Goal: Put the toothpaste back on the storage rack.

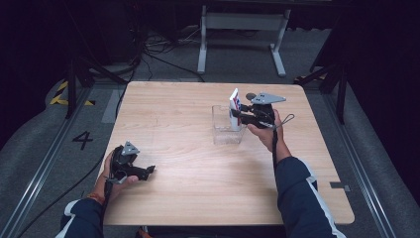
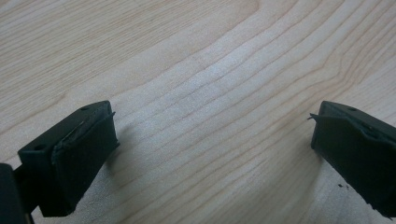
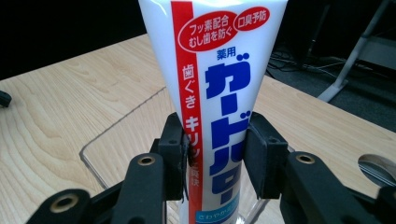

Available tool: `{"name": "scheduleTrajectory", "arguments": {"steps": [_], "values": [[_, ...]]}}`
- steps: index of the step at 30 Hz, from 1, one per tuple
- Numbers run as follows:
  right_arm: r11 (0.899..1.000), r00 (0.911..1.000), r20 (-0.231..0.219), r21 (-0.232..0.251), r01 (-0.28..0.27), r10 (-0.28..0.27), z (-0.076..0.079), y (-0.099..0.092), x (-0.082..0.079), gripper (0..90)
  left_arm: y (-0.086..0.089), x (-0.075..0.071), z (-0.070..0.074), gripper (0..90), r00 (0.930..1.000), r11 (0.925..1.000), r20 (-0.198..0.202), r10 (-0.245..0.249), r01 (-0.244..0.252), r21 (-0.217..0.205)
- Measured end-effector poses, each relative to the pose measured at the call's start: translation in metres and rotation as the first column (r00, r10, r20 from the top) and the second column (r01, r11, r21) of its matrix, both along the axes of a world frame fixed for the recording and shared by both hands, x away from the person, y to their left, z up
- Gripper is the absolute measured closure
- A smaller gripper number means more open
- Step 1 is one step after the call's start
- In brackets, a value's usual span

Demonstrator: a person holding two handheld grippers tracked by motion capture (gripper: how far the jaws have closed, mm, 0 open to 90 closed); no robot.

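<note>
Your right claw pinches the toothpaste tube upright, its long axis vertical, directly above the clear container on the far right of the surface, while your left claw rests spread at near left.

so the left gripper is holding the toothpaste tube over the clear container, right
Not quite: it is the right gripper that is clamped on the toothpaste tube over the clear container, as the right gripper view shows. The left gripper is open over bare table.
</note>
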State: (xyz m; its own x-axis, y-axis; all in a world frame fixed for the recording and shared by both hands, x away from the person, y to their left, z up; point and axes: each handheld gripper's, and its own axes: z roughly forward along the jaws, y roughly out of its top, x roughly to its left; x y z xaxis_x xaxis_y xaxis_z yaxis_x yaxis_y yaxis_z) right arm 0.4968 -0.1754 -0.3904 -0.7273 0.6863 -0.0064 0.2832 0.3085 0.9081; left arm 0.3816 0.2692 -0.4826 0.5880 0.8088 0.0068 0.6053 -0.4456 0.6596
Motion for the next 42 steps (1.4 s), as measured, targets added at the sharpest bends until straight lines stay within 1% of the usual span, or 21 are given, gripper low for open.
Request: {"name": "scheduleTrajectory", "arguments": {"steps": [4,6,9,10,12,14,15,17,19,27,29,30,32,33,38,39,40,42], "values": [[1.0,1.0,-0.005,-0.011,-0.007,0.007,-0.004,-0.001,-0.001,63.8,0.0,0.0,-0.001,0.6,1.0,1.0,0.006,-0.002,0.002,-0.002],[1.0,0.9999,-0.009,-0.017,-0.011,0.011,-0.005,-0.001,-0.002,63.6,0.0,0.0,0.0,0.6,1.0,1.0,-0.002,0.001,-0.001,-0.003],[0.999,0.9997,-0.018,-0.038,-0.02,0.019,-0.008,0.0,-0.003,63.3,0.0,0.0,0.0,0.6,1.0,1.0,0.001,-0.003,0.003,0.001],[0.999,0.9997,-0.018,-0.038,-0.02,0.019,-0.008,0.0,-0.003,63.3,0.0,0.0,0.0,0.6,1.0,1.0,0.001,-0.003,0.003,0.001],[0.998,0.9993,-0.029,-0.053,-0.026,0.024,-0.011,0.003,-0.004,63.2,0.0,0.0,0.0,0.6,1.0,1.0,0.0,-0.002,0.002,-0.001],[0.997,0.999,-0.034,-0.065,-0.031,0.029,-0.014,0.004,-0.004,63.2,0.0,0.0,-0.001,0.6,1.0,1.0,0.007,0.001,-0.001,-0.001],[0.997,0.9989,-0.035,-0.07,-0.033,0.031,-0.016,0.005,-0.004,63.2,0.0,0.0,0.0,0.6,1.0,1.0,0.002,-0.002,0.002,0.001],[0.997,0.9986,-0.043,-0.072,-0.034,0.031,-0.018,0.005,-0.004,63.0,0.0,0.0,0.0,0.6,1.0,1.0,0.004,-0.001,0.001,-0.003],[0.997,0.9984,-0.048,-0.075,-0.031,0.028,-0.019,0.006,-0.004,62.8,0.0,0.0,0.0,0.6,1.0,1.0,0.001,-0.003,0.003,0.001],[0.996,0.9981,-0.055,-0.079,-0.033,0.029,-0.021,0.007,-0.006,62.1,0.0,0.0,-0.001,0.6,1.0,1.0,0.005,0.001,-0.001,-0.004],[0.996,0.9981,-0.055,-0.086,-0.032,0.027,-0.022,0.007,-0.007,61.8,0.0,0.0,-0.001,0.6,1.0,1.0,0.008,0.002,-0.002,-0.003],[0.995,0.9981,-0.054,-0.09,-0.036,0.031,-0.022,0.007,-0.007,61.6,0.0,0.001,-0.001,0.6,0.9999,1.0,0.01,-0.006,0.006,0.0],[0.994,0.9979,-0.056,-0.101,-0.039,0.033,-0.024,0.009,-0.007,60.7,0.0,0.0,0.0,0.6,1.0,1.0,0.008,-0.003,0.003,0.002],[0.994,0.9983,-0.05,-0.105,-0.034,0.029,-0.025,0.009,-0.007,60.7,0.0,0.0,-0.001,0.6,1.0,1.0,0.007,0.002,-0.002,-0.002],[0.995,0.9983,-0.053,-0.099,-0.03,0.025,-0.025,0.01,-0.008,59.7,0.0,0.0,0.0,0.6,0.9999,1.0,0.009,-0.004,0.004,0.002],[0.995,0.9984,-0.05,-0.098,-0.029,0.024,-0.026,0.01,-0.008,59.2,0.0,0.0,-0.001,0.6,1.0,1.0,0.007,0.004,-0.004,-0.006],[0.995,0.9986,-0.048,-0.098,-0.028,0.024,-0.026,0.01,-0.009,58.9,0.0,0.001,0.0,0.6,0.9999,1.0,0.01,-0.005,0.005,0.001],[0.995,0.9987,-0.047,-0.093,-0.026,0.021,-0.026,0.01,-0.01,58.3,0.0,0.0,-0.001,0.6,1.0,1.0,0.008,0.001,-0.001,-0.006]]}}
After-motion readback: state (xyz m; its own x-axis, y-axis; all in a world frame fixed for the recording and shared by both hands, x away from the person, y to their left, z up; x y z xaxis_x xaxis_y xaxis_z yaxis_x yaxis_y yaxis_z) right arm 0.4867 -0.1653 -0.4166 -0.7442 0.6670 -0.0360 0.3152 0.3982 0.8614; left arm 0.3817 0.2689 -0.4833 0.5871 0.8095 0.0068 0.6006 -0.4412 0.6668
